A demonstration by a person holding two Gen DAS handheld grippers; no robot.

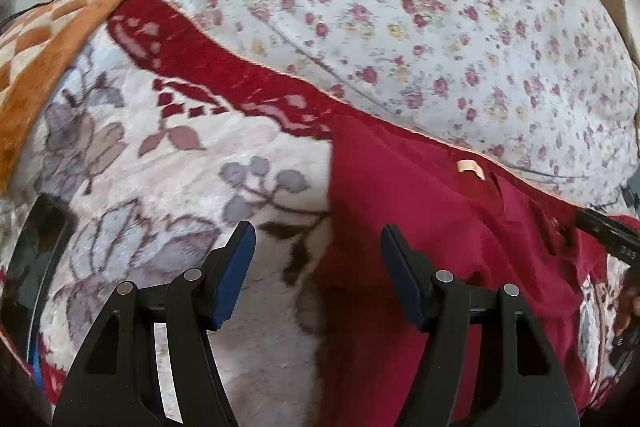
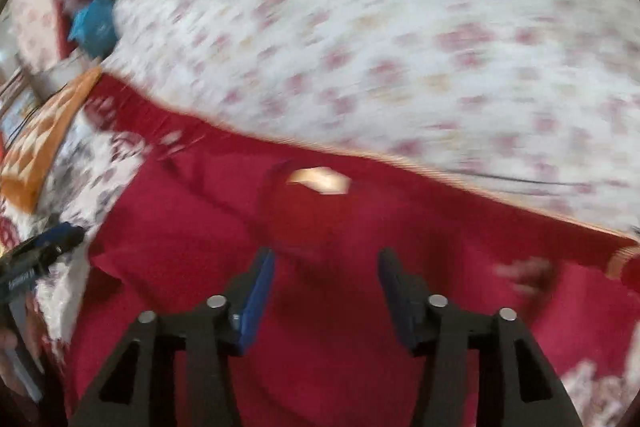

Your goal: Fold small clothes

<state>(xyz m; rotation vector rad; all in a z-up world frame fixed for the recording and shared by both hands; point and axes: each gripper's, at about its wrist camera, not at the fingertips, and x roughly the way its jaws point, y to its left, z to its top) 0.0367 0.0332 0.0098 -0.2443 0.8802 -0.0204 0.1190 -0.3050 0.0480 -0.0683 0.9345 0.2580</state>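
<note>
Left hand-held gripper (image 1: pixel 318 247): blue-padded jaws wide apart, holding nothing, poised above the left edge of the dark red cotton garment (image 1: pixel 420 227). Right hand-held gripper (image 2: pixel 326 267): jaws likewise spread and empty, over the garment's middle; that view is blurred. Garment lies spread flat on a cream plush blanket with grey flowers and a red border (image 1: pixel 168 179), its small tan neck label (image 1: pixel 470 167) toward the blanket's far edge. Beyond: white quilt with small pink roses (image 1: pixel 400 7). Far left corner: orange-and-cream checked cloth (image 1: pixel 36 59).
</note>
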